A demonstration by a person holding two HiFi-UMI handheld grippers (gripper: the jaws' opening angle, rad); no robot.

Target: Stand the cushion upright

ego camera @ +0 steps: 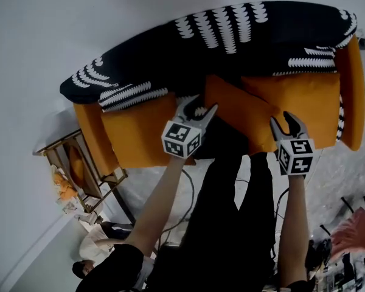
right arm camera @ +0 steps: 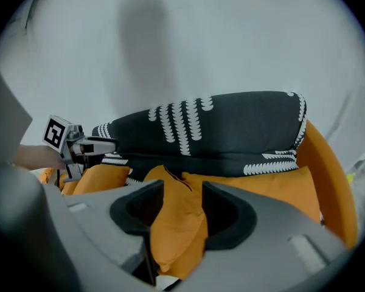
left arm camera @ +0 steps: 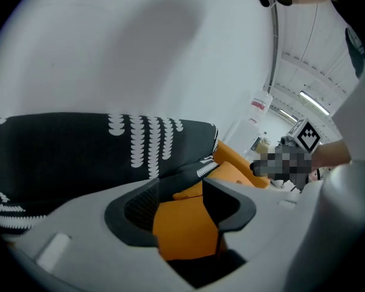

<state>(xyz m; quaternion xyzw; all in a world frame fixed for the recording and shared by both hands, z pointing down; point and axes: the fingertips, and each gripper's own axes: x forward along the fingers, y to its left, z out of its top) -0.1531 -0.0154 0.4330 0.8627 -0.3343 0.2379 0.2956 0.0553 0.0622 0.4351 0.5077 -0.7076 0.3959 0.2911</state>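
Sofa (ego camera: 134, 135) fills the head view from 9 to 3 o'clock. A black patterned throw (ego camera: 231, 47) covers its back at 12, an orange arm closes each end, bare wall (ego camera: 61, 29) lies beyond, and the floor (ego camera: 347, 169) is open toward 5. The orange cushion (ego camera: 237, 111) leans tilted at mid-seat. My left gripper (ego camera: 199, 111) is just at its 9 o'clock edge and my right gripper (ego camera: 290, 125) is near its 4 o'clock corner. In the left gripper view my jaws stand parted with the cushion (left arm camera: 182, 236) in the gap; I cannot tell if the pads touch. In the right gripper view my jaws are likewise parted, and a cushion (right arm camera: 170, 190) corner rises through the gap toward 12.
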